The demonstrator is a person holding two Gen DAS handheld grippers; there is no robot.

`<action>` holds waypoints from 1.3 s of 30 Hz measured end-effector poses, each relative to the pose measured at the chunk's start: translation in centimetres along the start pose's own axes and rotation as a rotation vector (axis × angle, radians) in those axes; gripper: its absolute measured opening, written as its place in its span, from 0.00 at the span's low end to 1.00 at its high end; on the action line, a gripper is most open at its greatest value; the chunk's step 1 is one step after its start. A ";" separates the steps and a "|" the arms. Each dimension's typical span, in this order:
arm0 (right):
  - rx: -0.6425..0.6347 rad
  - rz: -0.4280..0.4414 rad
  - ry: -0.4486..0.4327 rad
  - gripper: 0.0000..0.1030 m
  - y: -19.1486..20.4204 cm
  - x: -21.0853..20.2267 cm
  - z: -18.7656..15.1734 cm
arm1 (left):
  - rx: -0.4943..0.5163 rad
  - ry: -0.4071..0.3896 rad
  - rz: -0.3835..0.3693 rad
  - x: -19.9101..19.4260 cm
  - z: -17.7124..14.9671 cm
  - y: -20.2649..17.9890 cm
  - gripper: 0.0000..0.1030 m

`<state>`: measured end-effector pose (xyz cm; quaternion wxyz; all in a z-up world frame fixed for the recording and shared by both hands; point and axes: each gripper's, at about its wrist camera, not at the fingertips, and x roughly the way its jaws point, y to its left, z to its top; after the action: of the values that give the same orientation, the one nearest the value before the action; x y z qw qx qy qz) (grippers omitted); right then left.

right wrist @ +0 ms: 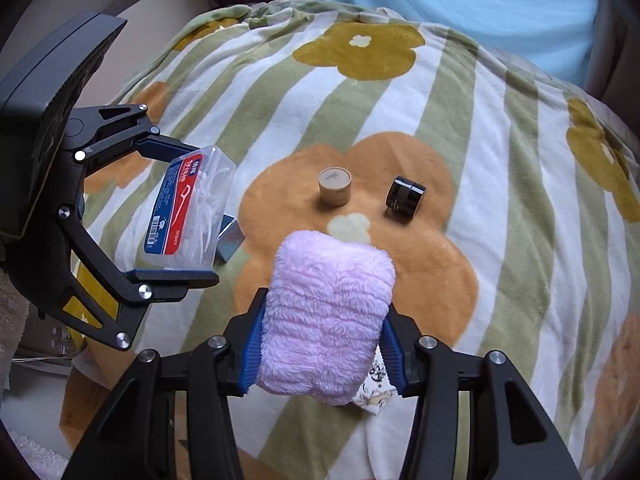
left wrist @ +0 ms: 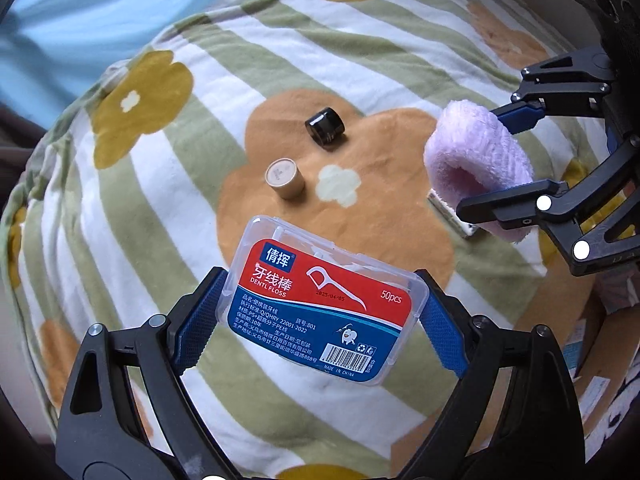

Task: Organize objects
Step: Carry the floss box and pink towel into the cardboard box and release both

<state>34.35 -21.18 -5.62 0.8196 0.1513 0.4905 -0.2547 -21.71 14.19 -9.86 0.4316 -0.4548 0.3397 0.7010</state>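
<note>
Both loads are up over the middle of the blanket [right wrist: 500, 128]: left tool [left wrist: 324, 320] pinching the slick floss box [left wrist: 320, 304] by its short ends, right tool [right wrist: 320, 344] squeezing the pink plush roll [right wrist: 324, 316], and either could slip out and knock over the two small jars [right wrist: 335, 187] below.

A striped blanket [right wrist: 500, 152] in green and white, printed with orange and mustard flowers, covered the bed and filled most of both views. Behind it hung a pale blue sheet [right wrist: 460, 12], with a dark brown edge beside it at the top left of the right wrist view. Cardboard boxes [left wrist: 596, 344] with printed labels stood low beside the bed, and a patch of beige fluffy fabric [right wrist: 12, 320] showed at the left edge of the right wrist view.
</note>
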 end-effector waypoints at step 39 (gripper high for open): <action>-0.117 0.056 0.066 0.45 11.2 -7.0 -21.1 | -0.178 -0.003 0.018 -7.7 -19.3 -16.3 0.87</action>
<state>22.66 0.46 -9.48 0.8171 0.1251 0.5270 -0.1975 1.47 1.61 -10.94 0.3837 -0.4874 0.2792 0.7330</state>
